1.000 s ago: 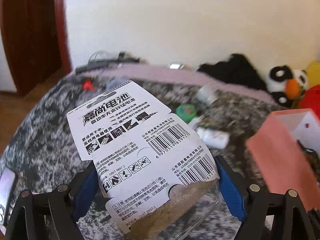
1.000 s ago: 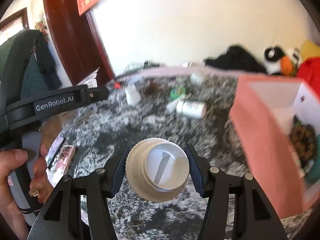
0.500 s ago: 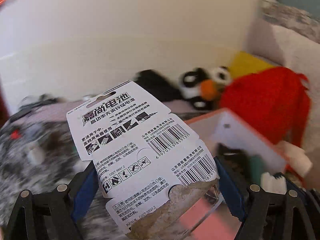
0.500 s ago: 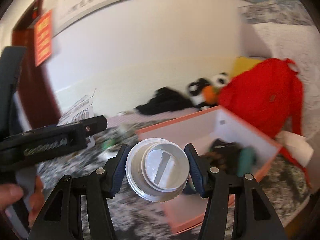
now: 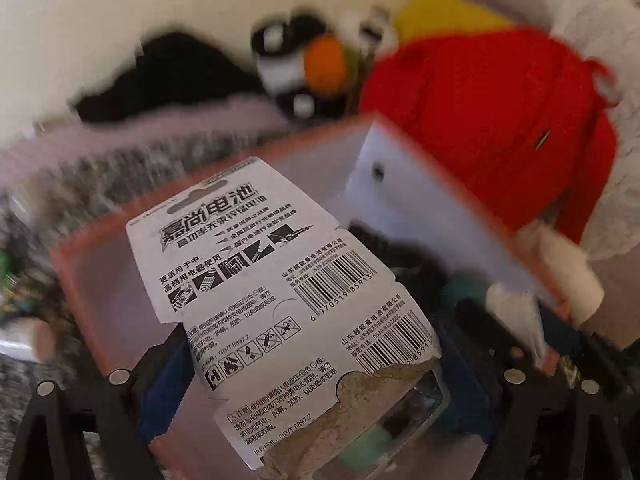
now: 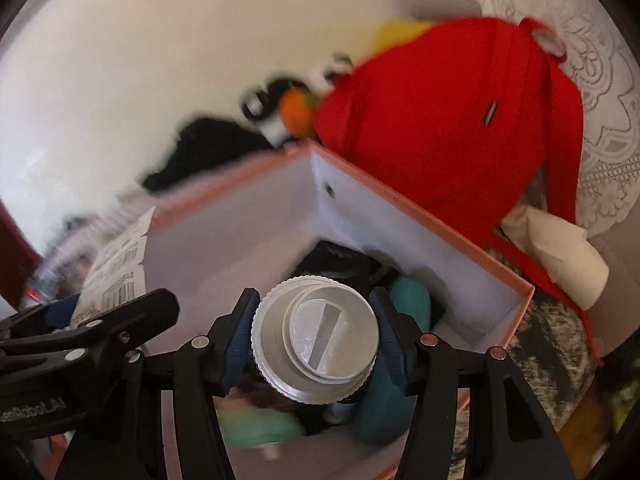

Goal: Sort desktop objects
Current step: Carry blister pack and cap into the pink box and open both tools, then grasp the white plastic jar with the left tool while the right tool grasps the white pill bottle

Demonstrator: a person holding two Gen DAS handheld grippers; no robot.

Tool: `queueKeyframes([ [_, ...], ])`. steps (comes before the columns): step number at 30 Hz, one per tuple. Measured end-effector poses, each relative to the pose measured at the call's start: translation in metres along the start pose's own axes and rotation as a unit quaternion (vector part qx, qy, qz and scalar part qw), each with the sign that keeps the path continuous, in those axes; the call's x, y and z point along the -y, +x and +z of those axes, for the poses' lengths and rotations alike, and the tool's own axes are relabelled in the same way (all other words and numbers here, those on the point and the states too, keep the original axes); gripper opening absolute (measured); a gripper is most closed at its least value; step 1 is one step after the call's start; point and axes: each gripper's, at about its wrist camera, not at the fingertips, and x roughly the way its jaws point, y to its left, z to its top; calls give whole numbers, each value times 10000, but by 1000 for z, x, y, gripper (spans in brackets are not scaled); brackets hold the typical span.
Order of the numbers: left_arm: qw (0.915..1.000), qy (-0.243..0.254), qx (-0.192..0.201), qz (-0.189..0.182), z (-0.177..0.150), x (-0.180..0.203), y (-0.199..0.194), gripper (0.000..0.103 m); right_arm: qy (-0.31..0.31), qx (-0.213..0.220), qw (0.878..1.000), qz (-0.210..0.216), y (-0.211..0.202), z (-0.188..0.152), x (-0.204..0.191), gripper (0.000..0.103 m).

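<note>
Left gripper carries a battery blister pack: white backing card, black Chinese print, two barcodes, bottom edge torn down to brown pulp, clear plastic bubble underneath with something pale green inside. Its jaws are opening; the pack sits between the blue pads, though whether they still press on it can't be read from here. The pack hangs over the near-left part of the pink box. Right gripper is clamped on a white screw-cap container, ribbed rim, raised centre disc with a slot mark, facing the lens; blue pads on both sides of the rim. It sits over the open box. Left wrist view alone shows the card's print and the tear, plus the speckled grey cloth left of the box and blurred small items at the far left edge. Right wrist view alone shows the box interior clearly: white inner walls, salmon-pink outside, a small hole near the far corner. In it: something black at the back, a teal item on the right, a pale mint-green piece near the front; more is hidden under the cap. That view also catches the left gripper's black arm and the card edge from the side. Behind the box, in both views: red backpack, black-and-white plush with orange beak, black fabric, something yellow.
</note>
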Motion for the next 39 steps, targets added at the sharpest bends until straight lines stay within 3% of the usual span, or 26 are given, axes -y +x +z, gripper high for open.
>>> queueKeyframes([
  [2,9989,-223,-405,60,-1,-8,22,96,-34,-263,9992,-309,18,-2,2,71],
  [3,9978,-363,-547,99,-2,-13,27,96,-28,-362,9980,-509,26,-4,5,87],
  [4,9976,-412,-541,119,-3,-15,28,97,4,-309,9981,-541,24,-4,7,93],
  [10,9949,-936,-318,-208,0,-31,-4,98,196,178,9978,-601,-4,-1,13,94],
  [15,9950,-943,-17,-322,1,-39,-41,98,334,765,9951,-537,-51,-2,1,94],
  [19,9959,-805,390,-103,-20,-60,-87,98,343,1218,9912,-396,-86,-5,-22,94],
  [22,9939,-828,660,311,-49,-93,-120,98,161,1475,9889,-42,-102,-9,-55,95],
  [28,9764,-1326,952,1414,-115,-199,-172,98,-756,1597,9802,895,-113,-27,-157,96],
  [33,9593,-1847,852,1957,-157,-284,-177,98,-1777,1321,9596,1735,-103,-57,-243,100],
  [39,9364,-2404,990,2359,-169,-363,-152,98,-2889,923,9320,1983,-57,-94,-315,100],
])
